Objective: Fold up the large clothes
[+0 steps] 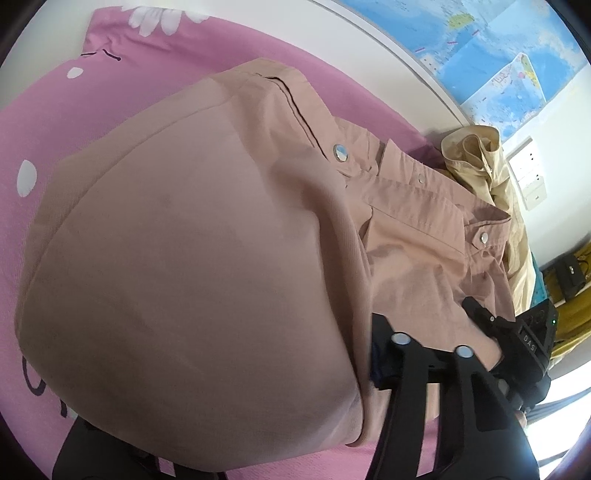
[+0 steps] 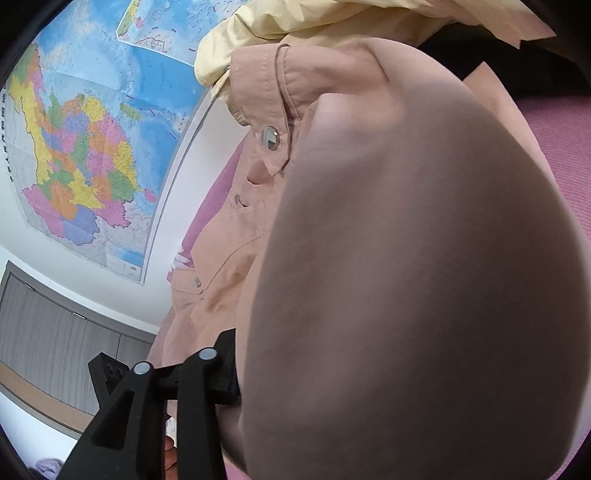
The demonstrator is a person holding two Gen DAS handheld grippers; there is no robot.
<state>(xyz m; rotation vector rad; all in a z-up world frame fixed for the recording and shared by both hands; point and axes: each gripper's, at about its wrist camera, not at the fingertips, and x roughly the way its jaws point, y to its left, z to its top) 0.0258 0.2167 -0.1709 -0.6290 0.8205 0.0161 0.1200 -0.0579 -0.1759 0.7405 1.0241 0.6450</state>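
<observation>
A large dusty-pink shirt (image 1: 192,251) with metal snap buttons lies on a pink floral bed sheet (image 1: 74,122). A fold of it is lifted and hangs close in front of both cameras. My left gripper (image 1: 384,365) is shut on the shirt's edge, its black fingers (image 1: 400,341) pinching the cloth. My right gripper (image 2: 225,373) is shut on the same shirt (image 2: 424,277), cloth draping over its fingers (image 2: 207,356). The right gripper's body also shows in the left wrist view (image 1: 524,339), beside the left one.
A pale yellow garment (image 1: 491,170) lies crumpled beyond the shirt collar, also in the right wrist view (image 2: 295,33). A wall map (image 2: 85,147) hangs behind the bed. Grey cabinets (image 2: 48,332) stand at the left. A black device (image 1: 569,277) sits on a yellow surface.
</observation>
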